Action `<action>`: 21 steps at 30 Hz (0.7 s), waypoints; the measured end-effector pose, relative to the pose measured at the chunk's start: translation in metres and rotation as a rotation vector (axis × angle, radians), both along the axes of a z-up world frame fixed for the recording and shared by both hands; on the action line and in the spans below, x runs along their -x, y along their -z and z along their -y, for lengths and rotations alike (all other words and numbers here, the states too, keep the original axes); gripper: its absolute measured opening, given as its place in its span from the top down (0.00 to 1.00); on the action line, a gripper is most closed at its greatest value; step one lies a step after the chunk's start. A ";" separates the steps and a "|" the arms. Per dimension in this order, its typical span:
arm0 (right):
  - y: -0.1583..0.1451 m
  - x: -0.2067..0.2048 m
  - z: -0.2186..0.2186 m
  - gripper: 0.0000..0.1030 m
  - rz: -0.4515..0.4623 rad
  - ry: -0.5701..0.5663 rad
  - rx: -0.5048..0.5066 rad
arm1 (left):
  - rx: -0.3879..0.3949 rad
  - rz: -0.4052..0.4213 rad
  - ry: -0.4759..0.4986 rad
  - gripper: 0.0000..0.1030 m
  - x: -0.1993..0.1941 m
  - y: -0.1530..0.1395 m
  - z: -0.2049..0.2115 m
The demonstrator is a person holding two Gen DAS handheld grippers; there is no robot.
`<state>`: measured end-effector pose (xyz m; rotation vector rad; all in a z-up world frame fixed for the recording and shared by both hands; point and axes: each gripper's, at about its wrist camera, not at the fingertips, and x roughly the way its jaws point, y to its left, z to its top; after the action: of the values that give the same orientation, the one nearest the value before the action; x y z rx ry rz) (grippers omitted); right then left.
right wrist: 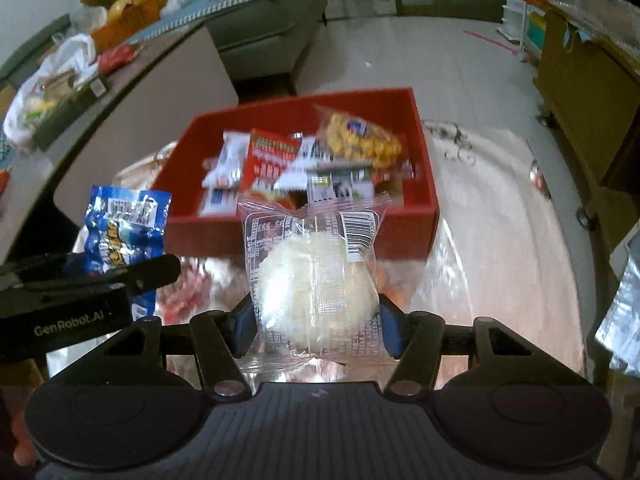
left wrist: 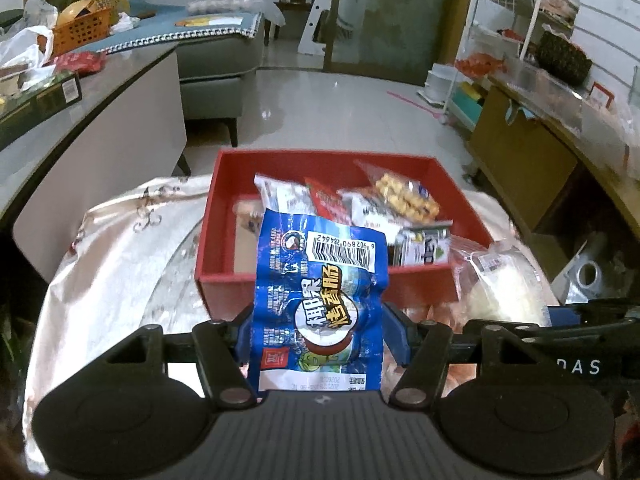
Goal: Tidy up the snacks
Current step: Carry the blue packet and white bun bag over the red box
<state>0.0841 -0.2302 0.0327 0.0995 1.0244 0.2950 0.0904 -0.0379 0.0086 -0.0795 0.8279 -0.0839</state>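
i have a snack in each hand. my left hand-held gripper (left wrist: 318, 334) is clamped on the blue sausage packet (left wrist: 320, 300), blue pads pressing its two long edges, so the packet's long axis runs straight ahead along the fingers, barcode end farthest from me. my right hand-held gripper (right wrist: 316, 330) is clamped on the clear-wrapped round pastry (right wrist: 316, 292), pads at its left and right sides, crimped end pointing away.

the red box (left wrist: 218, 216) sits directly ahead and below both packets on the shiny covered worktop (left wrist: 120, 260), already partly filled with other snacks (left wrist: 404, 196). in the left view the blue packet's far end overlaps the box's near wall; in the right view the pastry's far end does likewise. i judge neither is clearly nearer. the left side of the box looks emptier, which suits the left packet. the coming move is forward over the near wall.
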 end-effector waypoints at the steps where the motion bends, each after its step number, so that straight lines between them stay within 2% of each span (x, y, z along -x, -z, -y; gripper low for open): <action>1: -0.002 -0.004 0.000 0.35 0.007 -0.001 -0.003 | 0.000 0.006 -0.002 0.46 -0.004 -0.002 0.001; 11: -0.010 -0.048 -0.013 0.35 0.052 -0.015 -0.015 | -0.010 0.044 -0.025 0.46 -0.044 -0.010 0.001; 21: -0.005 -0.093 -0.019 0.35 0.057 -0.011 -0.009 | -0.028 0.041 -0.086 0.46 -0.096 -0.002 -0.008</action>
<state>0.1773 -0.2116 0.0375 0.0931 0.9675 0.3107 0.1860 -0.0303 0.0105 -0.0861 0.7833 0.0068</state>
